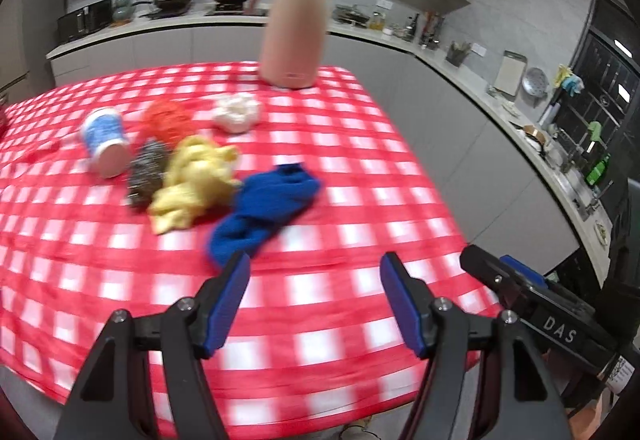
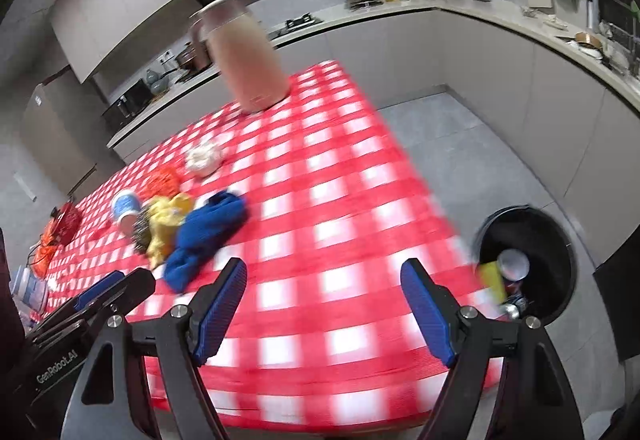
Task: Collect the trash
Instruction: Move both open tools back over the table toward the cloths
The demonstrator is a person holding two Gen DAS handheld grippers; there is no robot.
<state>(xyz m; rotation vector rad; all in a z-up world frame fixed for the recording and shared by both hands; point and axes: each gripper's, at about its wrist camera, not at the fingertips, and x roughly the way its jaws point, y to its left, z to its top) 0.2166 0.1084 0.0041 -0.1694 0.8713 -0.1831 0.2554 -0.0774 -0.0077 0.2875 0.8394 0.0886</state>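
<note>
We look across a kitchen, with grey cabinets around a table under a red-and-white checked cloth. On the floor beside the table's corner stands 1 black bin, open on top; inside it we see a yellow item and a round silvery can end, with other bits too dark to name. On the table 1 pink jug stands upright near the far edge. The trash lies in a loose cluster: 1 blue cloth, 1 yellow crumpled wad, 1 dark scrubber-like lump, 1 orange mesh ball, 1 white crumpled wad and 1 tipped blue-and-white cup. The left gripper has its jaws partly open and empty, above bare cloth just short of the blue cloth. The right gripper shows wide, empty jaws.
</note>
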